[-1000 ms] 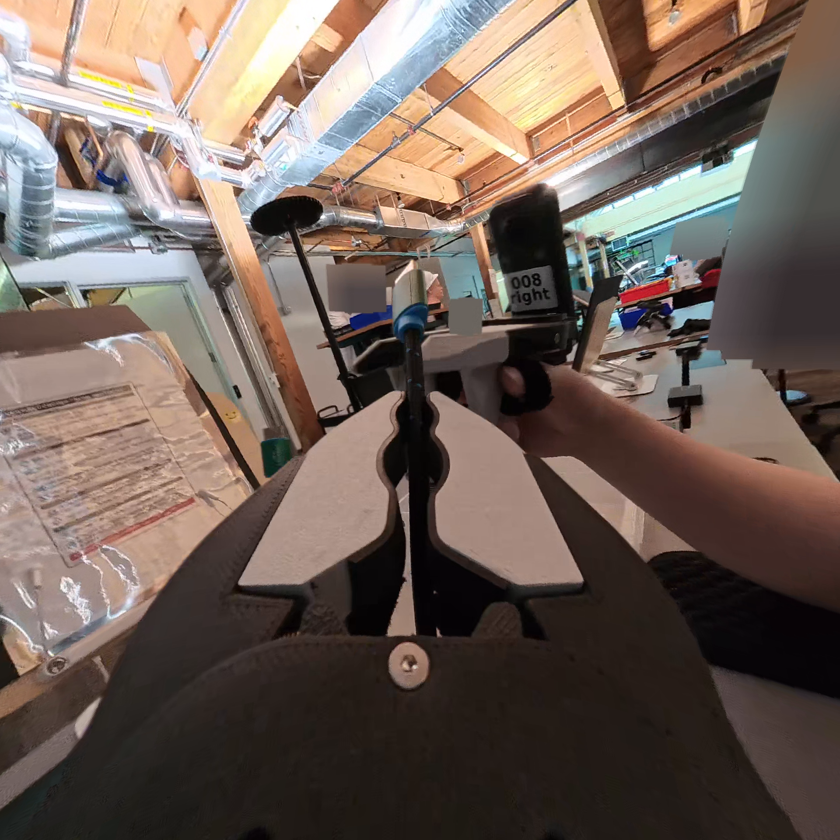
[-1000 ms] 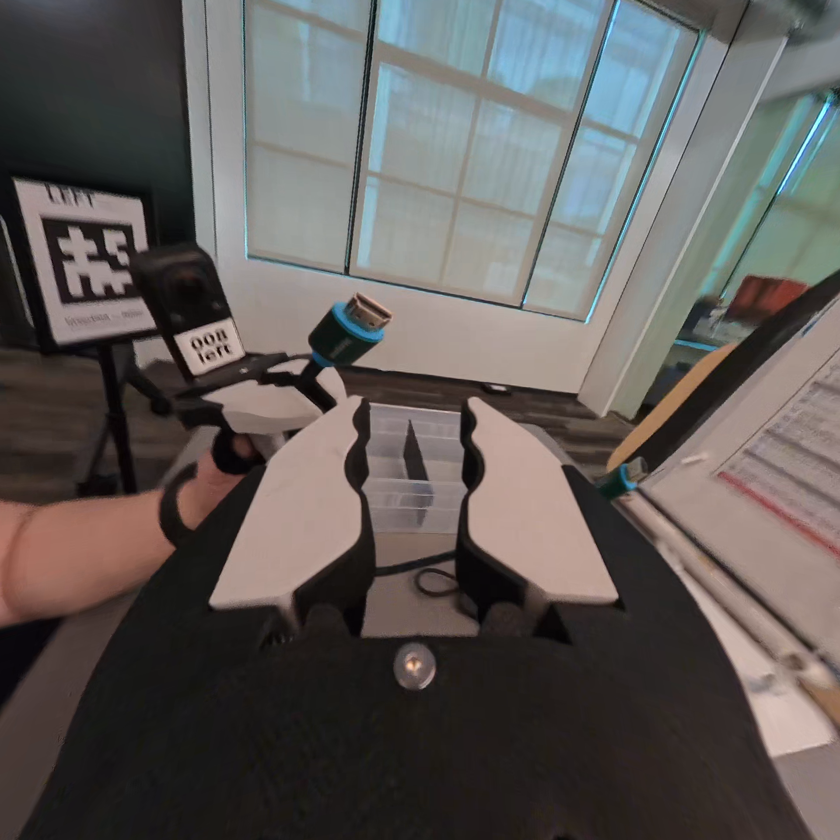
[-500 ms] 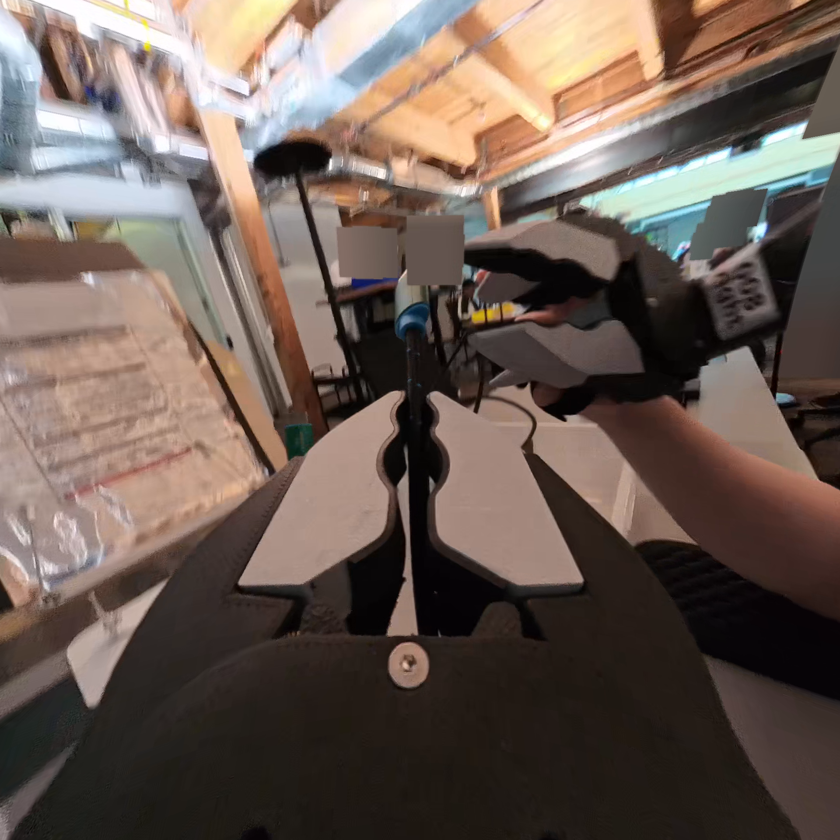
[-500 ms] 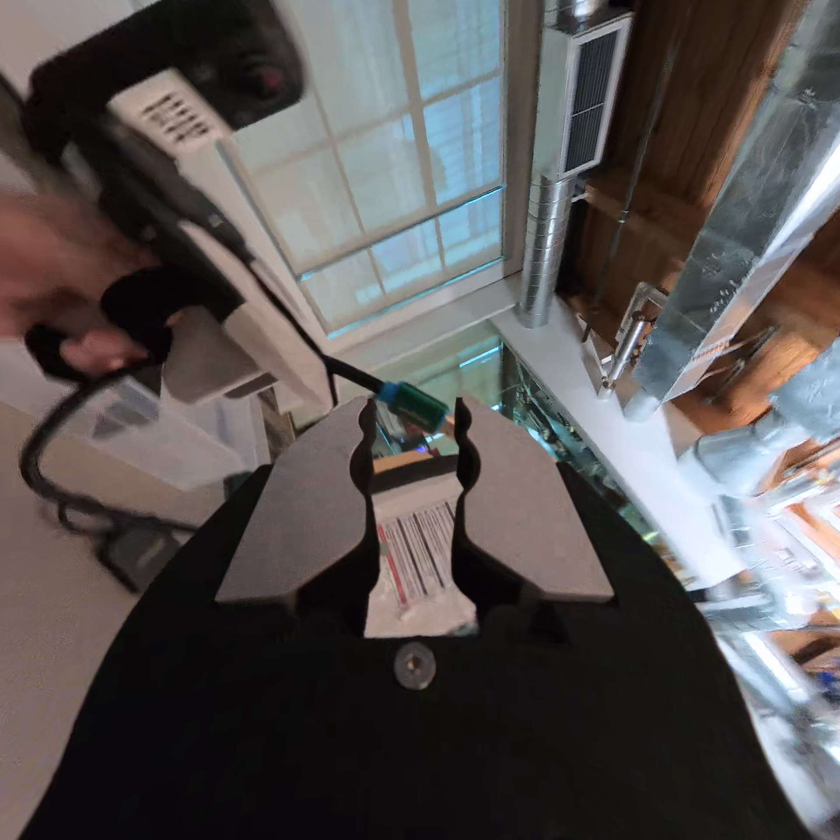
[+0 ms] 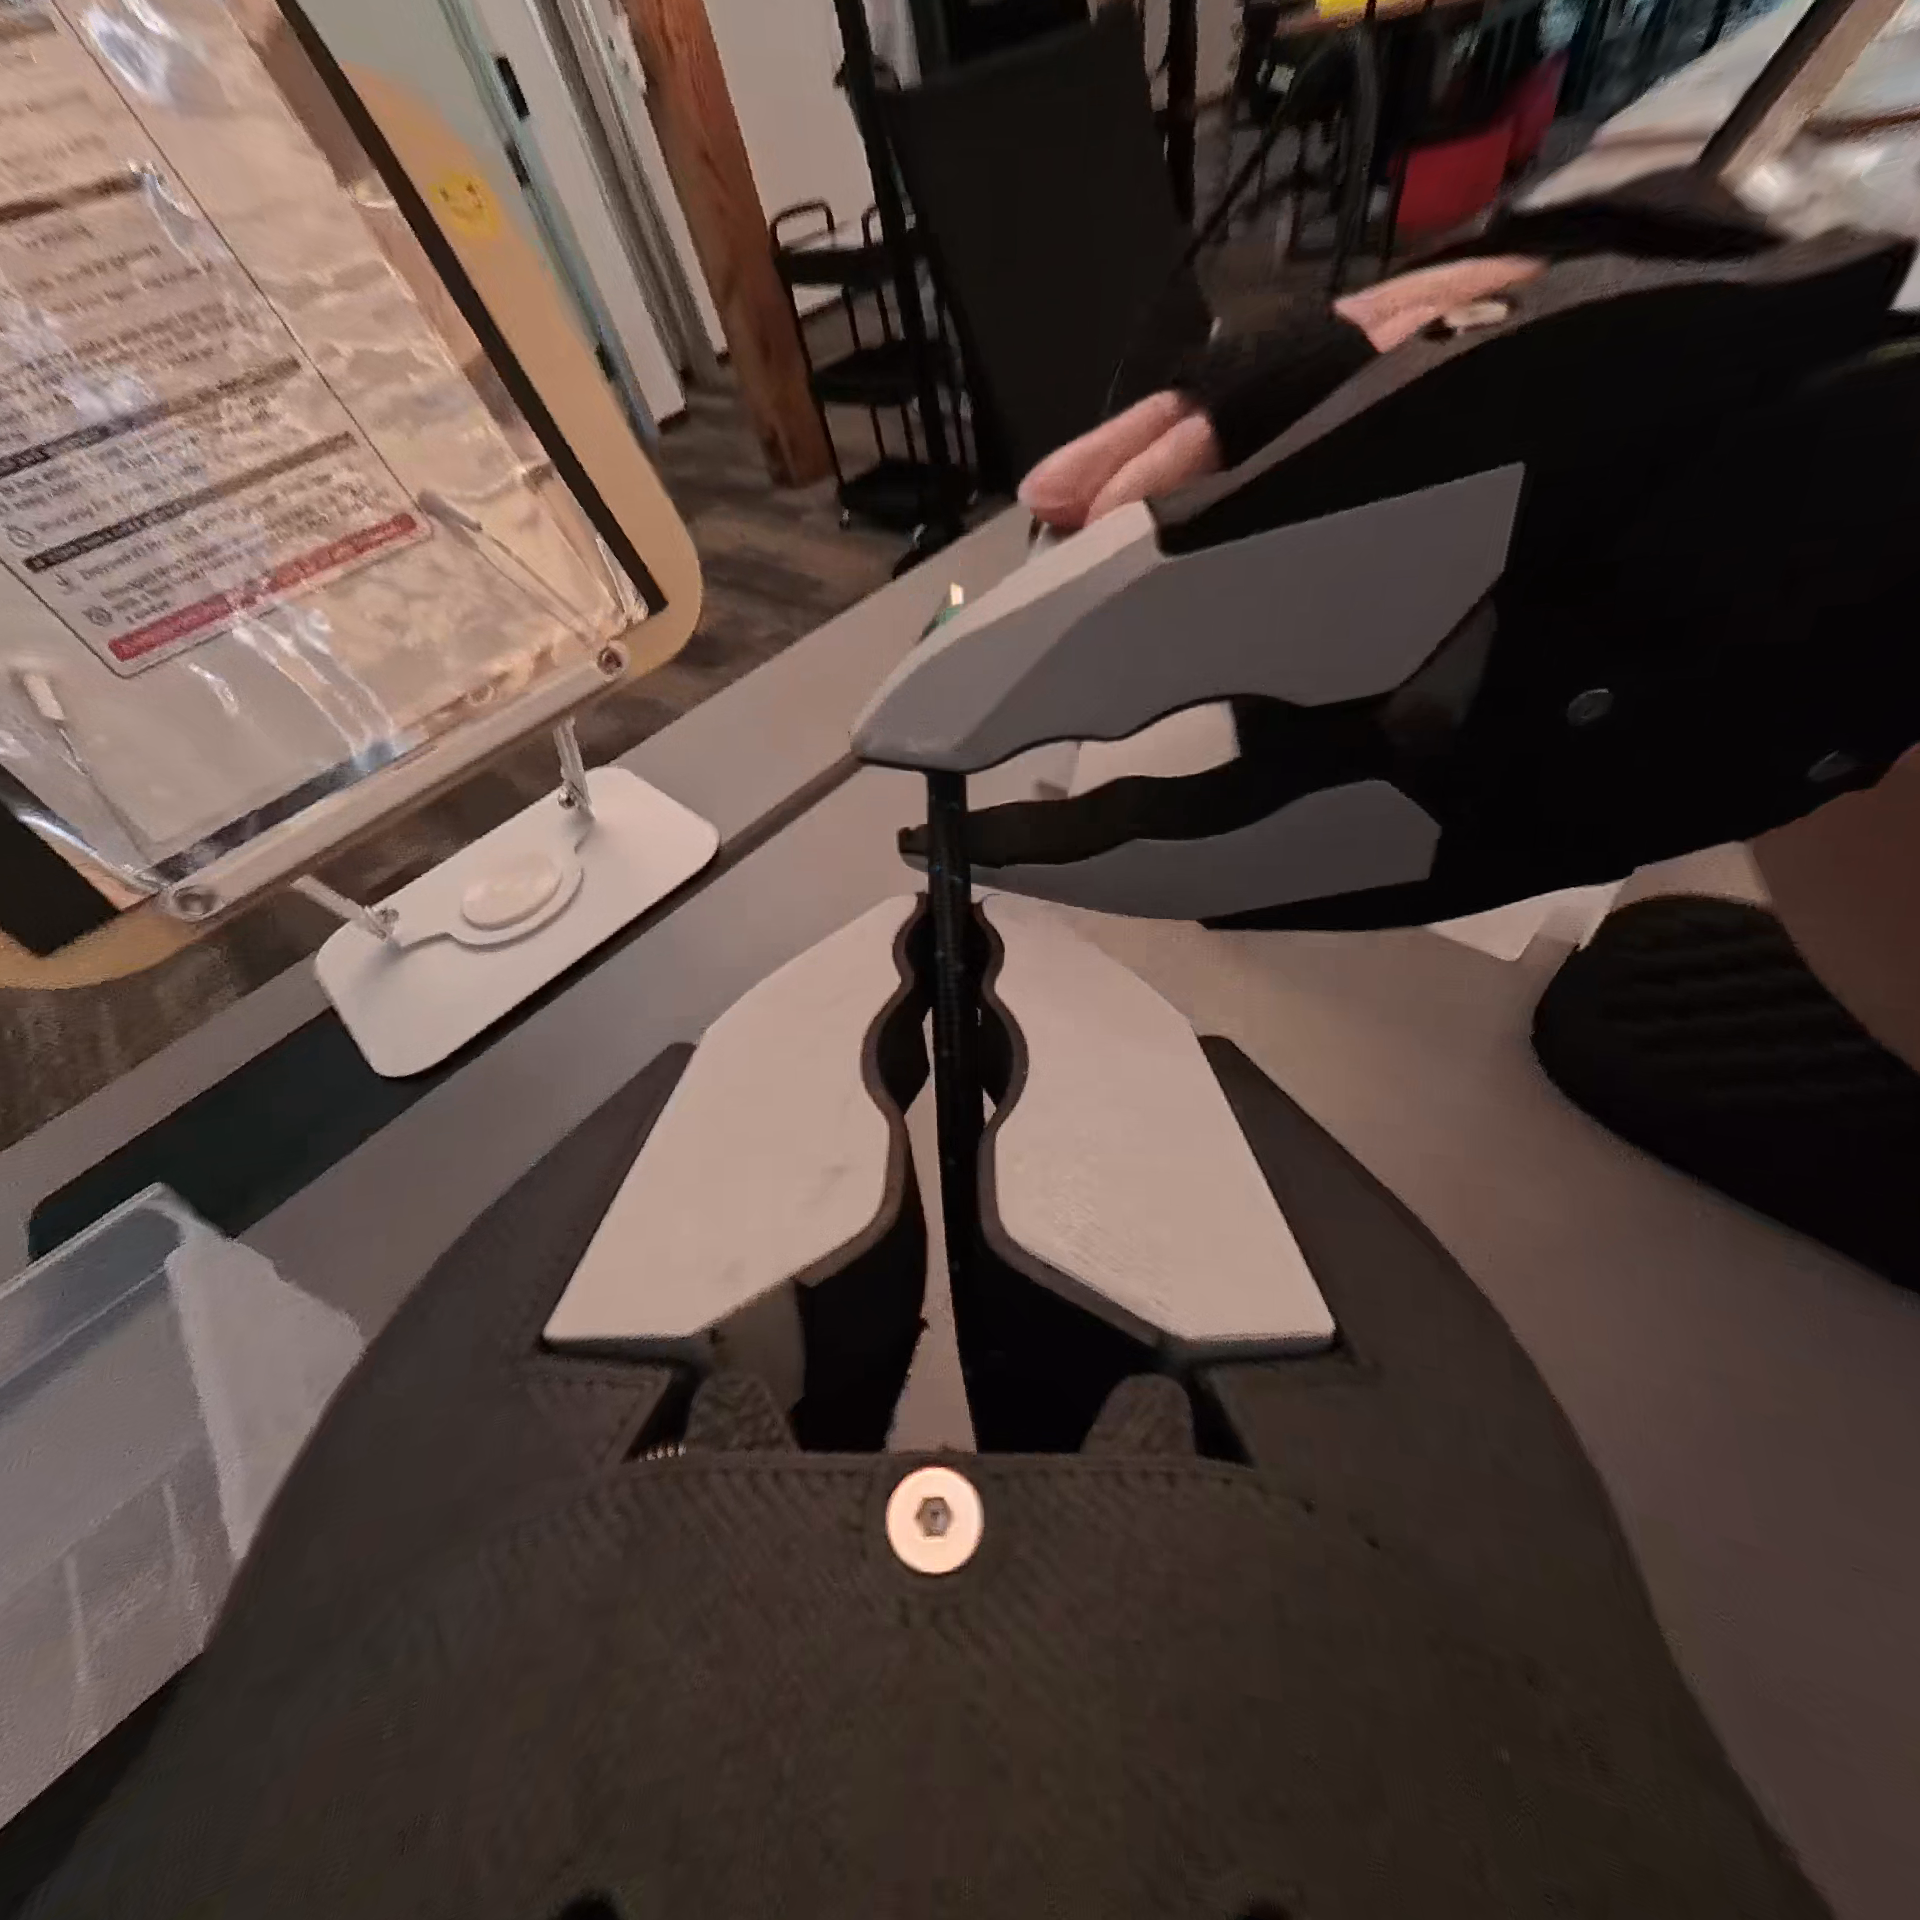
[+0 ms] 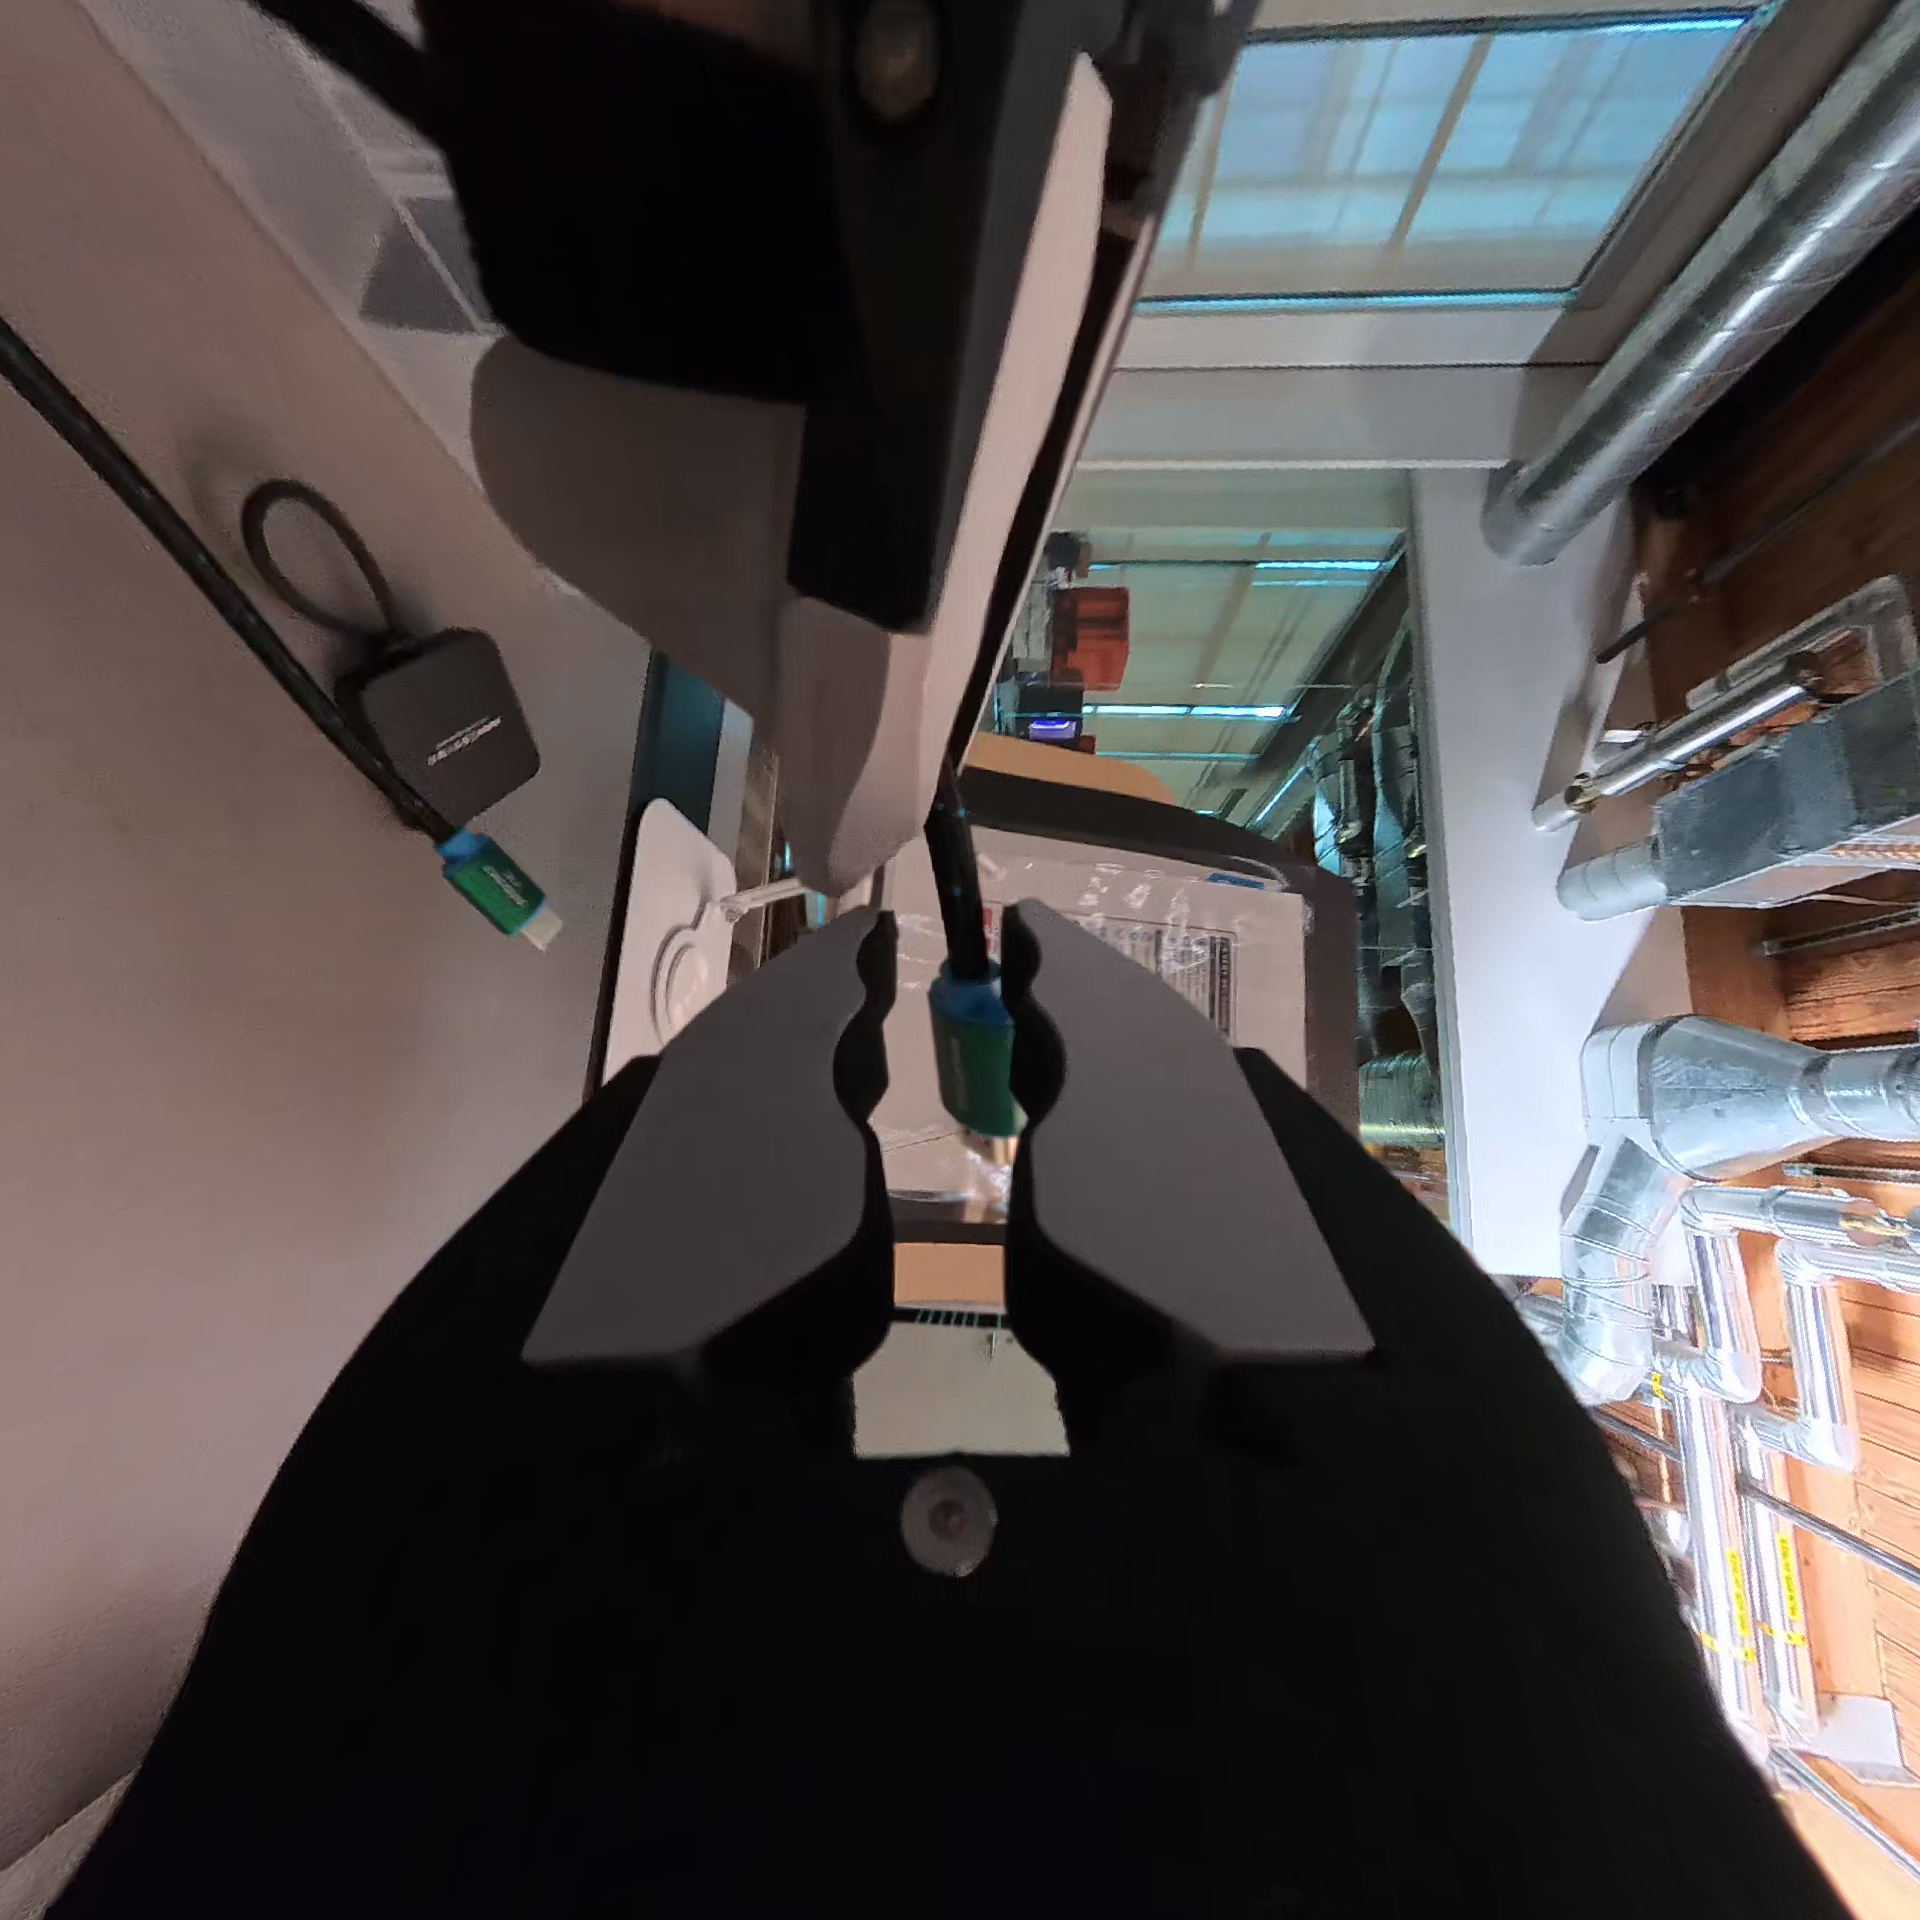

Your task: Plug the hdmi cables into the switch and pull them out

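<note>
My left gripper (image 5: 951, 920) is shut on a black HDMI cable (image 5: 951, 1049) that runs forward between its fingers. In the right wrist view the left gripper (image 6: 862, 831) hangs in from the top, and the cable's green and blue plug (image 6: 971, 1049) sticks out of it. My right gripper (image 6: 945, 925) is open around that plug, which touches its right finger; the left finger stands apart. In the left wrist view the right gripper (image 5: 888, 790) comes in from the right, jaws on either side of the cable. The black square switch (image 6: 447, 727) lies on the table beside a second green plug (image 6: 497, 885).
A sign in a clear holder (image 5: 260, 436) stands on a white metal base (image 5: 499, 904) at the table's far left. A clear plastic box (image 5: 94, 1434) sits at the near left. A dark padded rest (image 5: 1704, 1049) lies at the right under the person's arm.
The left gripper has tilted down from the ceiling towards the table, still holding the cable. The right gripper has rolled over and moved in so that its open fingers now stand around the plug.
</note>
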Tool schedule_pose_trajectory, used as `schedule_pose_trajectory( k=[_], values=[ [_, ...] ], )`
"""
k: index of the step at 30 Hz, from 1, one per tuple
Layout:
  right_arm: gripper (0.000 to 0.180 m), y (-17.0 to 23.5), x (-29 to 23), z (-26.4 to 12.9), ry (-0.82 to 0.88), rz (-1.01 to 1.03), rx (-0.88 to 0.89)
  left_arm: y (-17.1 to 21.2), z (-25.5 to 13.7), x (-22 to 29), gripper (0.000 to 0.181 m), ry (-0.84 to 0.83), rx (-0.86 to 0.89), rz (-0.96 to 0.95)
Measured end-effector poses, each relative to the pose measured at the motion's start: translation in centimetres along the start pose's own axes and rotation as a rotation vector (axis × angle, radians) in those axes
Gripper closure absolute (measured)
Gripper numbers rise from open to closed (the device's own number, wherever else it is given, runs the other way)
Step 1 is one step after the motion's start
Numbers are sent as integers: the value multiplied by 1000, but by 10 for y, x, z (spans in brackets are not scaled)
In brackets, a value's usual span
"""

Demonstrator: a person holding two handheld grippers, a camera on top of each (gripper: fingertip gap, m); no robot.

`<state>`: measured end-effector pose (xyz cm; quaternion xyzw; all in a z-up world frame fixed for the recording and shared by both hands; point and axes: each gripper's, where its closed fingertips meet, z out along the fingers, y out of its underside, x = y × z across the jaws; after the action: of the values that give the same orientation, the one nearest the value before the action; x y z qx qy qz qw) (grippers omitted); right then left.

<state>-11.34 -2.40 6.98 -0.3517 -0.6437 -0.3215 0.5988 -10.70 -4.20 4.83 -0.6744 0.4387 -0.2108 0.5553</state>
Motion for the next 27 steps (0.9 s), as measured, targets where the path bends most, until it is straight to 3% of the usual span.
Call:
schedule_pose_trajectory(
  k=[1,6,11,14,16,18,20,23,27],
  values=[
    [166,2,-2,2,-5,-6,-10,4,2,-1,177,-19,-31,14],
    [170,7,1,7,26,51,-18,2,7,-2,174,-91,-38,-3],
    [170,16,29,-7,196,146,91,-28,-14,21,135,49,90,-87],
    [170,26,47,-26,297,217,194,-58,-48,25,125,101,244,-119],
    [170,28,59,-42,351,285,289,-78,-78,18,127,91,385,-156],
    [170,25,68,-57,366,370,403,-92,-107,-3,141,19,534,-218],
    [170,20,80,-72,373,496,538,-94,-124,-23,143,-70,594,-234],
    [170,9,100,-98,343,755,819,-83,-116,-36,132,-162,546,-148],
    [171,7,122,-129,277,1091,1207,-73,-75,-15,112,-206,457,89]
  ],
)
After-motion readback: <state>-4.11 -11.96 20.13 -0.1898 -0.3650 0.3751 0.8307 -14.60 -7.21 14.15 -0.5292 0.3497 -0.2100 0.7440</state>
